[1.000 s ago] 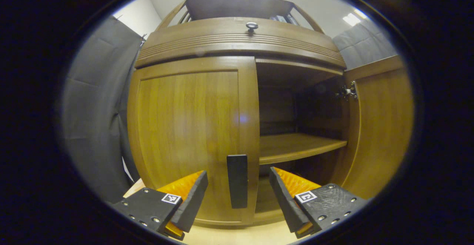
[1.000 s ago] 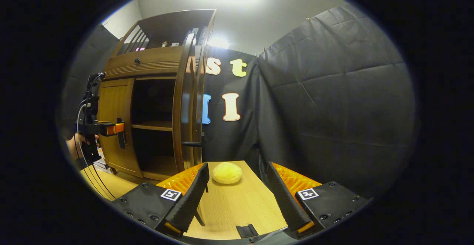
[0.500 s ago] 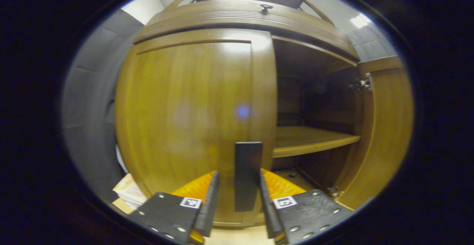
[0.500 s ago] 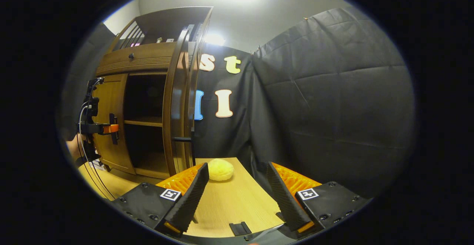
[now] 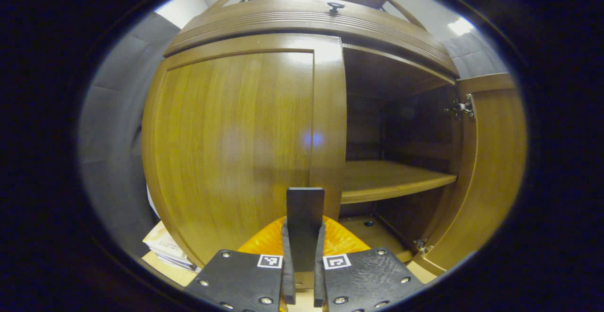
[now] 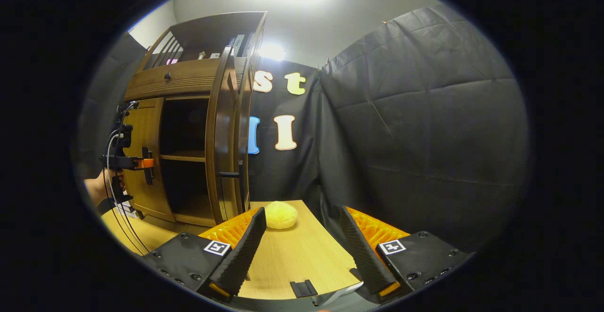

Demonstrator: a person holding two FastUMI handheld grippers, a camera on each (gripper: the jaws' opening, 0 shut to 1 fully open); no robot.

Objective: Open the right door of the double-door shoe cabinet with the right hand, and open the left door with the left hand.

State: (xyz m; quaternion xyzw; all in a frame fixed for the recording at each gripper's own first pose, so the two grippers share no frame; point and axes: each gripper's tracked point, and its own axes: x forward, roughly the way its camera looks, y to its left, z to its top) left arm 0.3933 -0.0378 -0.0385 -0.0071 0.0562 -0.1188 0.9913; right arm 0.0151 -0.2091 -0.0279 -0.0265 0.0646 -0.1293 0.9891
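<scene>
my left hand-held gripper (image 5: 302,274) is closed down on the dark upright handle (image 5: 305,227) of the left door (image 5: 236,147), both fingers pressed against its sides. that door sits flush in the front of the shoe cabinet (image 5: 306,19), not yet swung out. the right door (image 5: 490,170) stands wide open at the cabinet's right side, its hinge (image 5: 460,109) showing near the top, and past it i see a bare wooden shelf (image 5: 387,180) across the dark interior. a small knob (image 5: 335,6) sits on the band above the doors. down at the left foot of the cabinet lies a stack of papers (image 5: 165,246), close to the door's lower corner.

my right hand-held gripper (image 6: 299,246) hangs well apart from the cabinet with its fingers spread wide and nothing between them, over the pale wooden tabletop (image 6: 302,260). a round yellow sponge-like lump (image 6: 281,215) rests on that tabletop just beside the edge of the open right door (image 6: 222,147).

from the right gripper view i get the side look the left gripper view lacks: the left hand-held gripper (image 6: 147,164) out on the closed door's handle, the hand (image 6: 101,191) holding it with cables trailing down, books on top of the cabinet (image 6: 188,78), and the black cloth wall (image 6: 424,128) behind. the left gripper view alone gives me the grip up close.
</scene>
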